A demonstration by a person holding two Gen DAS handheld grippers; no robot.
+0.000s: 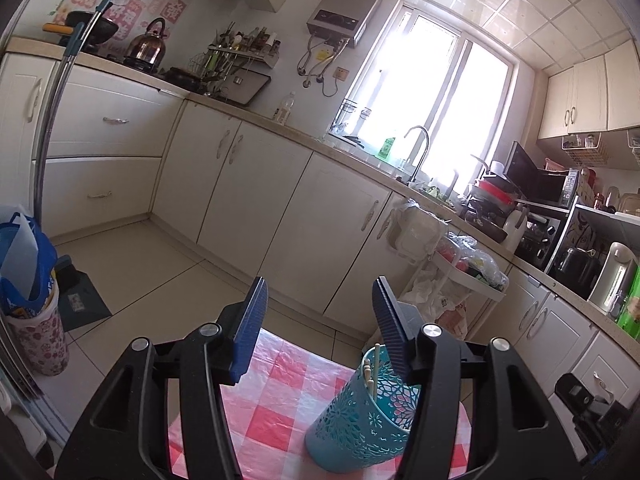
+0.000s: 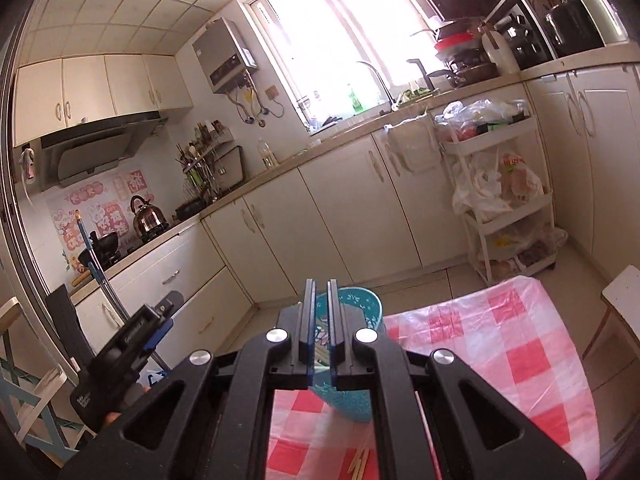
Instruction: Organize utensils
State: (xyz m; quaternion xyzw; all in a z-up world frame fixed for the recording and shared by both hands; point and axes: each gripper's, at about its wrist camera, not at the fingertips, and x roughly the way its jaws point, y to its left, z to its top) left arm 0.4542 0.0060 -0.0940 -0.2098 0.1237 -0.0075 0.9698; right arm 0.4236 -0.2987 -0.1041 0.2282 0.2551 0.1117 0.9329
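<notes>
With the left gripper (image 1: pixel 320 320) spread empty and the right gripper (image 2: pixel 321 320) clenched on nothing, the tall teal perforated plastic utensil holder (image 1: pixel 360 412) stands unheld on the pink-checked counter (image 2: pixel 500 340), where a careless jaw could probably topple it.

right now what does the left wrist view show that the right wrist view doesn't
Only the left wrist view shows the left gripper from behind, jaws apart with nothing between them, a floral bin on the floor, and chopsticks standing in the teal holder.

Only the right wrist view shows the right gripper with jaws shut and empty, loose chopsticks lying on the checked tablecloth, and a wooden chair.

Both show the teal holder, the tablecloth, the kettle and the window.
</notes>
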